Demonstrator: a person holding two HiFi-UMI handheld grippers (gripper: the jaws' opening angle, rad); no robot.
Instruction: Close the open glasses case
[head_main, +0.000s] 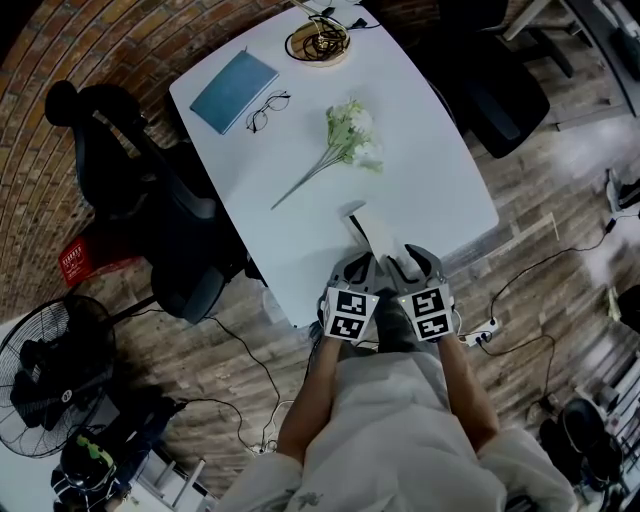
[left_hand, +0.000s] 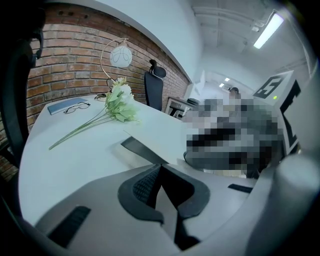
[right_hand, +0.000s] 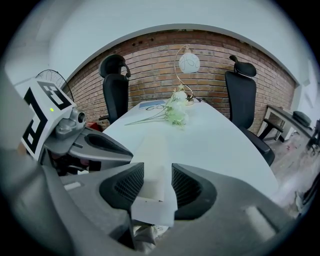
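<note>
While both grippers crowd the near edge of the desk, this step comes down to one steady fold, by my reading. The desk is broad and mostly bare ahead of the jaws. The flowers lie well beyond them, nowhere near the work.

Now the case: white and long, it sits right at the jaws and runs straight ahead from them. The right gripper has its jaws clamped on the near end, a ribbed pad pressed to each side. That's the anchor, and it should hold firm so the body doesn't skate across the smooth top.

The left gripper sits just to the left of it. Its jaws are drawn together at the tips and seem to pinch a thin dark flap that runs ahead and leftward from them. Whether that is the lid's rim I can't say for sure.

If it is, the tidy way is to swing it over in an arc toward the right jaws, following the hinge instead of dragging sideways. Then press down flat until it seats. The right jaws may have to loosen their hold at the last moment so the lid isn't blocked by a pad.

The glasses are far ahead of both jaws, so the case looks set to close empty.
</note>
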